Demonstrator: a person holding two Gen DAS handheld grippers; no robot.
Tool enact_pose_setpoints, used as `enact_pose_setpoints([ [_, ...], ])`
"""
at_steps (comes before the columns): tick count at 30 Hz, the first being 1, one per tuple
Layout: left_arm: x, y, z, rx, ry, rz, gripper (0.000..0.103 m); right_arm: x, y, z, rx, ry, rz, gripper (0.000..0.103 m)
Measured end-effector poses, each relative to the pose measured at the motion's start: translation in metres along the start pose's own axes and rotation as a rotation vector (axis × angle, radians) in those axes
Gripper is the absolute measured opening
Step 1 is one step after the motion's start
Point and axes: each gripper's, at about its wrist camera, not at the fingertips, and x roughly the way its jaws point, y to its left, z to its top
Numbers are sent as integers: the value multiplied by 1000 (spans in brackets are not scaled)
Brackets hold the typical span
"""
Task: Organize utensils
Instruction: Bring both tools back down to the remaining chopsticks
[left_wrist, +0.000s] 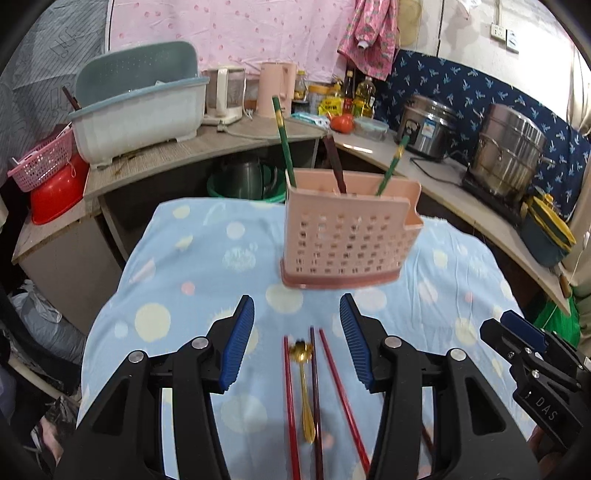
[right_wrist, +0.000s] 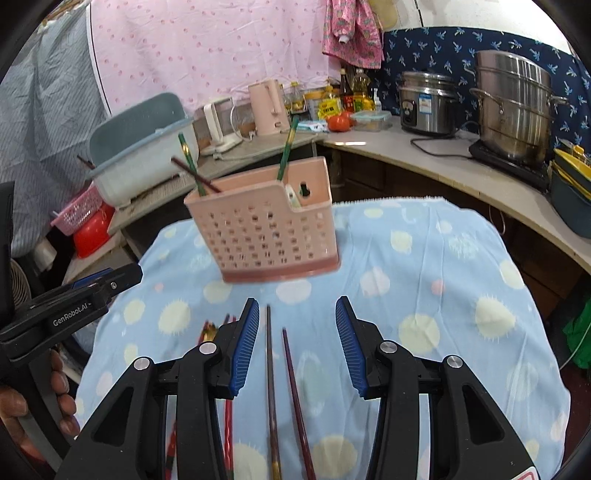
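A pink perforated utensil holder stands on the blue dotted cloth; it also shows in the right wrist view. It holds two green chopsticks and a dark brown one. My left gripper is open above a gold spoon and red and dark chopsticks lying on the cloth. My right gripper is open above two dark chopsticks. Each gripper shows at the edge of the other's view.
A curved counter behind the table carries a blue-lidded dish bin, a pink kettle, bottles, a rice cooker and a steel steamer pot. A pink basket and a red basin sit at the left.
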Motion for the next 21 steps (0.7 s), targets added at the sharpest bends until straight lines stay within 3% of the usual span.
enact_pose_setpoints([
  [14, 1, 2, -87, 14, 153, 12, 46, 0, -11, -82, 2, 157, -21, 42],
  [21, -1, 2, -124, 29, 209, 23, 46, -2, -11, -109, -24, 194, -41, 39],
])
